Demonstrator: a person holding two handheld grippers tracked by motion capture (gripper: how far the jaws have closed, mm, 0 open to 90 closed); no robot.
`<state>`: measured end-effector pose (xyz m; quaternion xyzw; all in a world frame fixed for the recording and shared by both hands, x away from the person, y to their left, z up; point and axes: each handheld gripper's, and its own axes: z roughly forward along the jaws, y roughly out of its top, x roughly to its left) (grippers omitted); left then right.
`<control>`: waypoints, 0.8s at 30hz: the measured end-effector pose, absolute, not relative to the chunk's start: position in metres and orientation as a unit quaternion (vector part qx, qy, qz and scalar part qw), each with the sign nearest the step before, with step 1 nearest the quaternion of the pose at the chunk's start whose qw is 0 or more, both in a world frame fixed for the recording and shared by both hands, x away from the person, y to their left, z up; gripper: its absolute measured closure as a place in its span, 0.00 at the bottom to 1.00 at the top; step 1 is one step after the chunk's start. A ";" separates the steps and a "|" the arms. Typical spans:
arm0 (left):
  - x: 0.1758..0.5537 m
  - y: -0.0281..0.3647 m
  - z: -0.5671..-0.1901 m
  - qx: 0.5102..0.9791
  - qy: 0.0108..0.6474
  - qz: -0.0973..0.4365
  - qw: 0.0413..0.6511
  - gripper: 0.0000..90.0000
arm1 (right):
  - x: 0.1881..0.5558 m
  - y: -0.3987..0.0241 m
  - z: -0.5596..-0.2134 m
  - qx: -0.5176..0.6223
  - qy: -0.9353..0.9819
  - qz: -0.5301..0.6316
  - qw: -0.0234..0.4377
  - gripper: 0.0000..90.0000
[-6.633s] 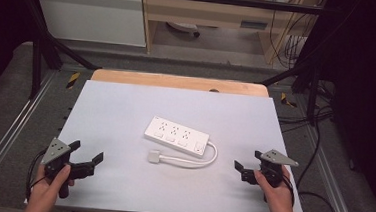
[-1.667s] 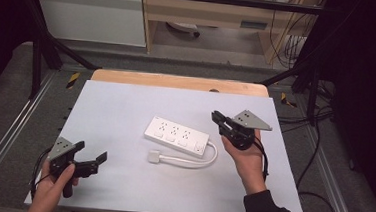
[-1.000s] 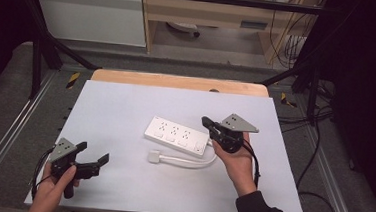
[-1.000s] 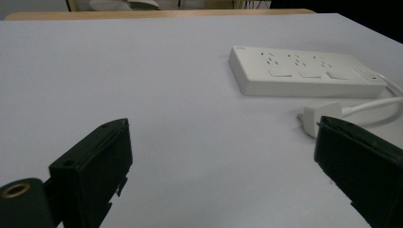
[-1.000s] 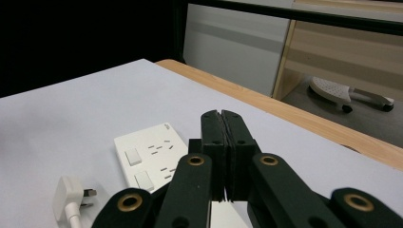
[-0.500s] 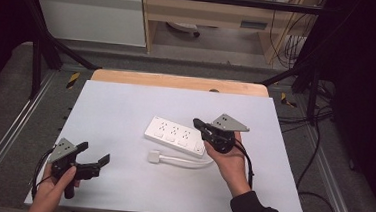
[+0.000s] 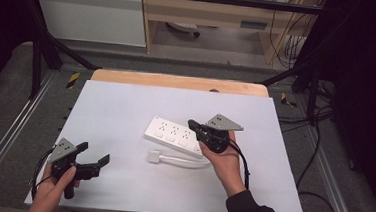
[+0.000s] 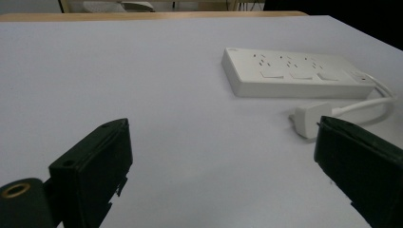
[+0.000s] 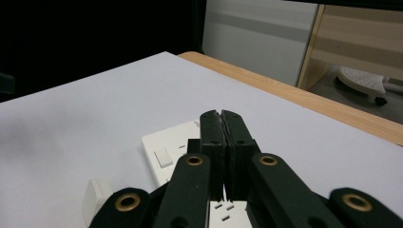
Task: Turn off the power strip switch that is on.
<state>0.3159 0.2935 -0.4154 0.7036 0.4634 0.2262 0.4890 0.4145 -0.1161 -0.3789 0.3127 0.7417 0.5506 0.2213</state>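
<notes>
One white power strip [image 7: 176, 137] lies just under the closed right hand-held gripper [image 7: 193, 125].

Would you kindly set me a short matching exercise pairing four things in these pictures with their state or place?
Things:
1. left claw
2. right claw
3. power strip
4. plug

States or places:
A. shut, above the strip
B. flat, mid-table
C. open, holding nothing
D. at the cord's end, on the strip's near side

Pairs: 1-C, 2-A, 3-B, 4-D
</notes>
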 end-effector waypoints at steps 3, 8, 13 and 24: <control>0.316 0.294 -0.415 0.704 0.462 0.228 0.488 0.06 | 0.415 -0.114 -0.380 0.313 0.744 0.549 0.218 0.98; 0.316 0.295 -0.415 0.705 0.462 0.228 0.487 0.06 | 0.415 -0.108 -0.384 0.309 0.749 0.546 0.214 1.00; 0.316 0.295 -0.415 0.705 0.461 0.230 0.487 0.06 | 0.416 -0.105 -0.388 0.307 0.756 0.541 0.206 1.00; 0.316 0.296 -0.415 0.705 0.462 0.233 0.485 0.06 | 0.422 -0.098 -0.400 0.316 0.767 0.523 0.197 1.00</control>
